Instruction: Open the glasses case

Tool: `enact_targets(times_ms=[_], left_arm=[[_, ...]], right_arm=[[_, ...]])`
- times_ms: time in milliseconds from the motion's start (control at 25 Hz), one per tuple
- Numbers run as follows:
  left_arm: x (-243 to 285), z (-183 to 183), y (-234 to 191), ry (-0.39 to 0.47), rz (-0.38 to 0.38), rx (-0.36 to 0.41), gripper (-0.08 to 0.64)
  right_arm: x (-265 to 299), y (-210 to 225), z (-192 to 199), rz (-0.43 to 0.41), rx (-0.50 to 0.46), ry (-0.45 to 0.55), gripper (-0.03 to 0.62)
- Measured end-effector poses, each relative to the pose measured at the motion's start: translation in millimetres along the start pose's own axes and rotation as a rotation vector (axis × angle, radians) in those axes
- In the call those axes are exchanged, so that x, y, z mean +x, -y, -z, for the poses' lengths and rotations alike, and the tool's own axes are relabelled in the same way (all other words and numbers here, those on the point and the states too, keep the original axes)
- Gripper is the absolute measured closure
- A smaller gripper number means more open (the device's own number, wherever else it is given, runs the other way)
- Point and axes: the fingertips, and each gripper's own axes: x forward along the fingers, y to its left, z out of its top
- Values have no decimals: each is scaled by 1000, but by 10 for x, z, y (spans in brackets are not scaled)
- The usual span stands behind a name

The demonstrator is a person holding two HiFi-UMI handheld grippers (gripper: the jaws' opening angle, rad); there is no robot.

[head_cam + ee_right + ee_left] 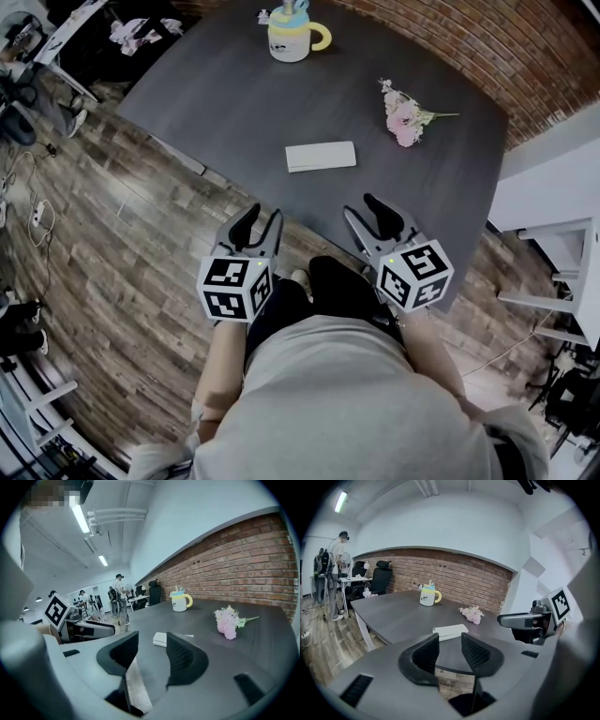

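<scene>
**Left gripper** (263,216) and **right gripper** (361,208): the jaws of both stand spread, with nothing between them.

**Case** (321,157): white, flat and shut. It lies on the table (216,103) ahead of you, between the two lines of reach and well apart from both sets of tips.

**Mug** (291,37) and **flowers** (405,117): farther off on the table.

**Likely faults:** the case looks light and smooth. If you pry at the lid with one gripper before the other pins the base, the whole case will probably skid or lift unopened. A bite taken across lid and base together would only clamp it shut.

**Pose:** you hold both grippers side by side at the table's near edge, pointing forward and slightly downward. The marker cubes face your body, and your forearms are drawn in close to your torso.
</scene>
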Motion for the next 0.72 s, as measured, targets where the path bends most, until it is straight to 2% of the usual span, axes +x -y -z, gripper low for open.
enact_targets(times_ms=[320, 720], left_arm=[[116, 194, -54, -56, 20, -47, 416], [533, 216, -200, -133, 10, 43, 416]], right_arm=[[79, 216, 254, 28, 33, -83, 411], [399, 582, 354, 23, 23, -139, 409]])
